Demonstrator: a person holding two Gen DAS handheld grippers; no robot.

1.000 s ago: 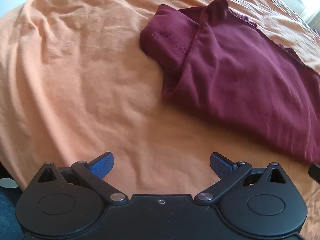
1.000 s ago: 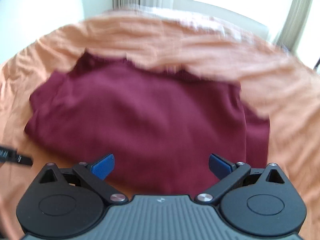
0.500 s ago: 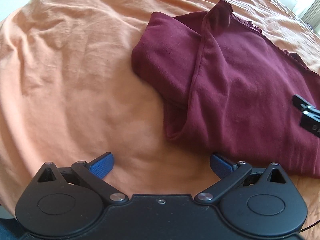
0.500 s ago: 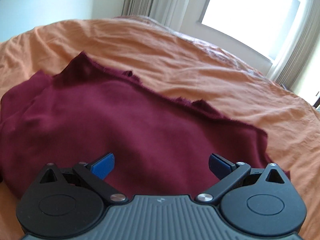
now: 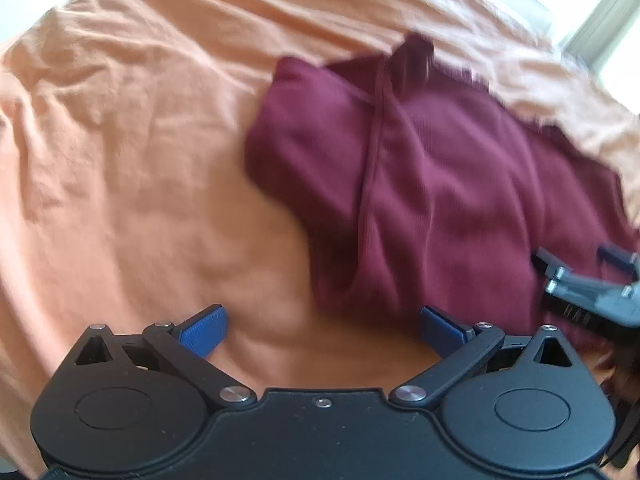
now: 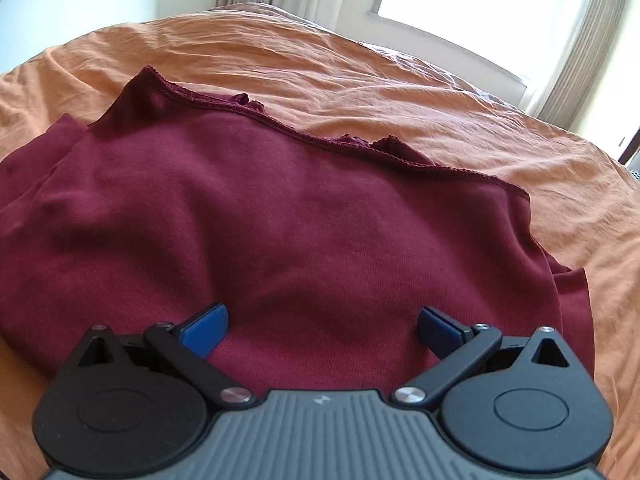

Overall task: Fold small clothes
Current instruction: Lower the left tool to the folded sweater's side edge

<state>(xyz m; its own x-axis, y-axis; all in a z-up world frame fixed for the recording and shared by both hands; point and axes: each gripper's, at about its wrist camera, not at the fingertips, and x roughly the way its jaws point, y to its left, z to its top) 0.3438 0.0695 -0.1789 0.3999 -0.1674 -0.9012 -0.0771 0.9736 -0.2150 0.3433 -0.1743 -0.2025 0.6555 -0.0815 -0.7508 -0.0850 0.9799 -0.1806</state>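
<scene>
Maroon knit cloth, a small garment (image 6: 280,216) partly folded with a scalloped stitched hem along its far edge, lies on a rumpled orange bed sheet (image 5: 132,152) that fills most of both views.

The left gripper (image 5: 323,326) is held low over bare sheet just beside the garment's near left corner, looking forward and slightly down. The right gripper (image 6: 322,326) sits directly above the garment's near half, angled toward the hem and the bright curtained window (image 6: 480,4) behind the bed.

The left wrist view is blurred, so the garment's seam and folded edges there are soft and its far hem is hard to trace. The garment's right end runs out of that frame, and the right gripper (image 5: 580,270) appears there only as a grey and black tip at the right edge, over the cloth; whether it touches the fabric cannot be told from that angle. In the right wrist view the garment's left side is cut off by the frame.

Both tongs are spread wide. The left one's blue pads (image 5: 205,330) have only orange sheet between them and grip nothing. The right one's blue pads (image 6: 206,330) frame maroon fabric, with nothing pinched.
</scene>
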